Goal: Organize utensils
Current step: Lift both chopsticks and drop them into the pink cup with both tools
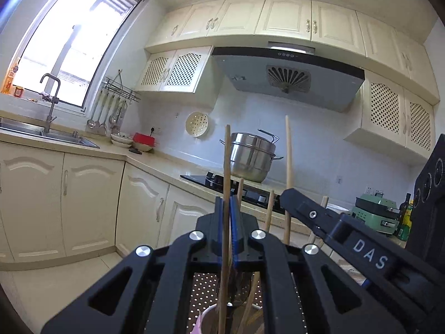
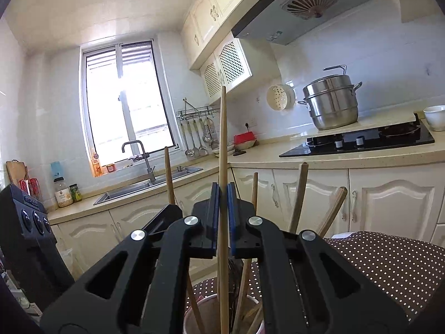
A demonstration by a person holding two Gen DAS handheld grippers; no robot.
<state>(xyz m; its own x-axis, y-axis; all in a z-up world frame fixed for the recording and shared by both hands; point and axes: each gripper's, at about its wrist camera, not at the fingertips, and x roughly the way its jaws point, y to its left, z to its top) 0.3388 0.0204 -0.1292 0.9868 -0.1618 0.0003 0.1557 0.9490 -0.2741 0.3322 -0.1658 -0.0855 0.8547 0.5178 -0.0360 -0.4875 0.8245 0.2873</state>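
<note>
My left gripper is shut on a thin wooden utensil handle that stands upright in a round cup below it. My right gripper is shut on another long wooden handle, upright in the same cup. Several more wooden handles lean in the cup. The right gripper's black body reaches in from the right in the left wrist view, beside a taller wooden handle. The utensil heads are hidden inside the cup.
The cup stands on a brown, white-dotted cloth. Behind are a counter with a black hob, a steel steamer pot, a sink with a tap, hanging ladles and a black box at left.
</note>
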